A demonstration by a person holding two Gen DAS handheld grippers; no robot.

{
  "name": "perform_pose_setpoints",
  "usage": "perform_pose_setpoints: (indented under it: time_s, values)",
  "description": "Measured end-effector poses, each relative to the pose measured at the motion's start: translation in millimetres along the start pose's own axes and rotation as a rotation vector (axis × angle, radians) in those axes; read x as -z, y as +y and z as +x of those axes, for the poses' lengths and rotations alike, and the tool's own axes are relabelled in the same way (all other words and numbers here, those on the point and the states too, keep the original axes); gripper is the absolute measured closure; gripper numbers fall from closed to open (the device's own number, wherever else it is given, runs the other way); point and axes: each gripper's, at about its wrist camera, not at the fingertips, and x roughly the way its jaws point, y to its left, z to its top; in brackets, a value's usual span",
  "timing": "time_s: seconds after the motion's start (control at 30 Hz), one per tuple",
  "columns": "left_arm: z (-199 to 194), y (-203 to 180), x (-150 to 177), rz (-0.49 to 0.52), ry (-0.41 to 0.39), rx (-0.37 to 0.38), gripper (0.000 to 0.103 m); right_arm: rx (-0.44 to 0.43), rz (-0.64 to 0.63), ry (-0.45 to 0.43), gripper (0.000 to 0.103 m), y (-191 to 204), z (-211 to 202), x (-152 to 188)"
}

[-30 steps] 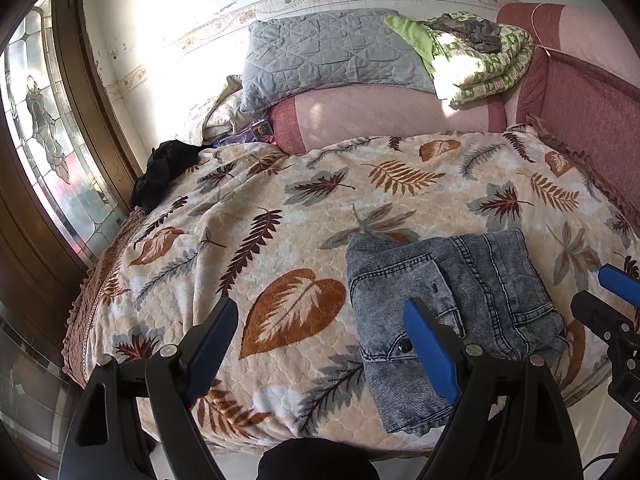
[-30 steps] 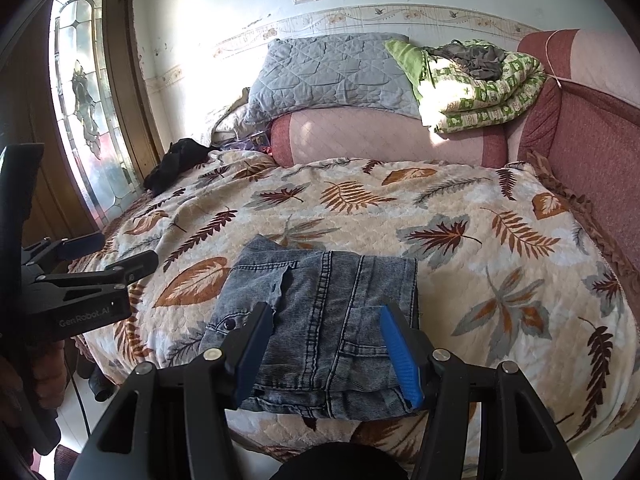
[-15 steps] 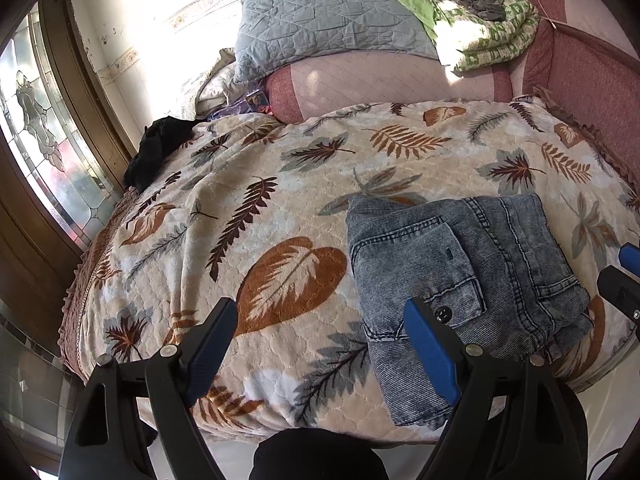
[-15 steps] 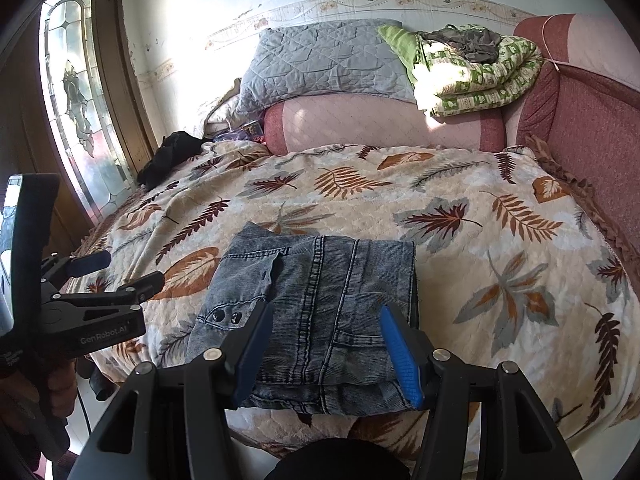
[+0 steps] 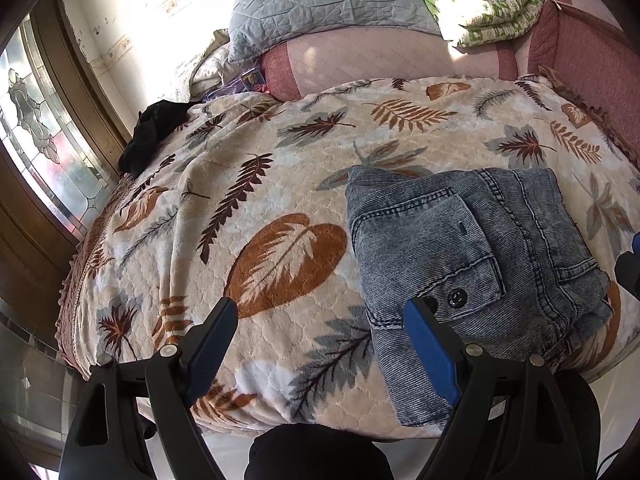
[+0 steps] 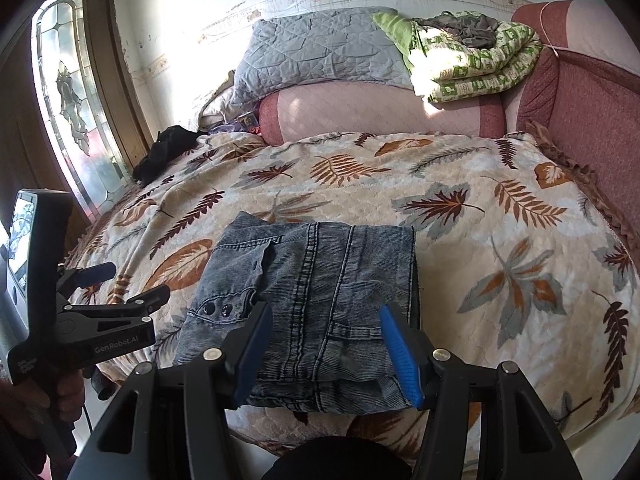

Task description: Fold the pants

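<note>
Sunlight is pouring through the stained-glass window (image 6: 76, 120) onto a bed whose leaf-patterned blanket (image 5: 280, 184) is serving as my folding surface. Toward the far wall a grey pillow (image 6: 320, 52) and a green quilt (image 6: 472, 64) are sitting well clear of the work, and a black garment (image 5: 154, 136) is lying at the far left corner.

I am holding the left gripper (image 5: 316, 332) with its blue fingers wide apart and nothing between them. It is hovering over bare blanket, with its right finger just over the near left corner of the denim pants (image 5: 472, 256). Those pants are lying ahead and to the right of it, near the bed's front edge, already stacked into a compact rectangle with the waistband buttons facing up.

I am keeping the right gripper (image 6: 326, 346) about half spread and empty, straddling the near edge of the bundle without pinching it, as far as I can judge. That width looks suited to the thick stack. The pants are sitting straight ahead of it and slightly left.

I am reading this as late in the job: the fold looks nearly complete, and both tools seem placed to square or press the near edge.
</note>
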Motion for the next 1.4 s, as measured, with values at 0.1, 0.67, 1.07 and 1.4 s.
perform_pose_setpoints:
  time_s: [0.1,0.67,1.07,1.4]
  values:
    - [3.0,-0.9,0.1,0.002,0.007,-0.002,0.018,-0.001,0.004,0.005,0.043,-1.4,2.8,0.6]
    - [9.5,-3.7,0.6,0.013,0.02,-0.006,0.018,-0.005,0.034,0.019,0.043,-9.7,9.4,2.1]
    - [16.9,-5.3,-2.3,0.025,0.031,-0.009,0.018,-0.008,0.043,0.034,0.043,-14.1,18.8,3.3]
    - [43.1,-16.0,-9.5,0.043,0.07,-0.009,0.018,-0.024,0.082,0.059,0.043,-32.8,41.2,3.0]
